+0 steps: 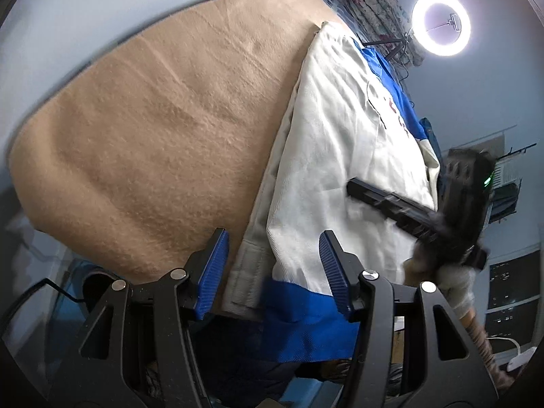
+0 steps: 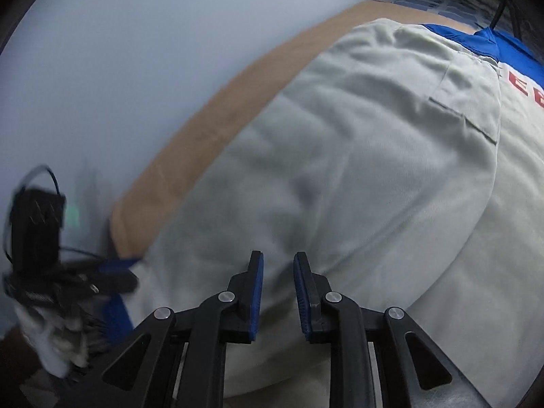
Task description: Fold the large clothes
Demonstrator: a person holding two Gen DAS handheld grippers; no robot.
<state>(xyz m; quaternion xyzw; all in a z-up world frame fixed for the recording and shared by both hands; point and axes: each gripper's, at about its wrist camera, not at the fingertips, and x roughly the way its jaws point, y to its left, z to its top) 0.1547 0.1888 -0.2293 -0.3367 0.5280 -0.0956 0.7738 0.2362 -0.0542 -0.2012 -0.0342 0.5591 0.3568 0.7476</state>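
The grey-white work jacket [image 1: 340, 156] with blue trim lies partly folded along the right edge of the tan blanket [image 1: 146, 129], one panel laid over itself. The left gripper [image 1: 272, 272] hangs over the jacket's blue hem at the blanket's near edge, jaws apart and gripping nothing, seemingly placed to pinch that hem. The right gripper [image 2: 278, 292] hovers low over the folded panel, jaws narrowly apart and empty, probably to smooth or take it.

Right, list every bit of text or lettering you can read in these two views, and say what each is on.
"EE": red letters on the white-and-blue garment, cut off at the right edge of the right wrist view; the rest is out of frame.
Red lettering on the same garment in the left wrist view: too blurred and warped to read.
Dark panels at the right edge of that view: marks too small to read.
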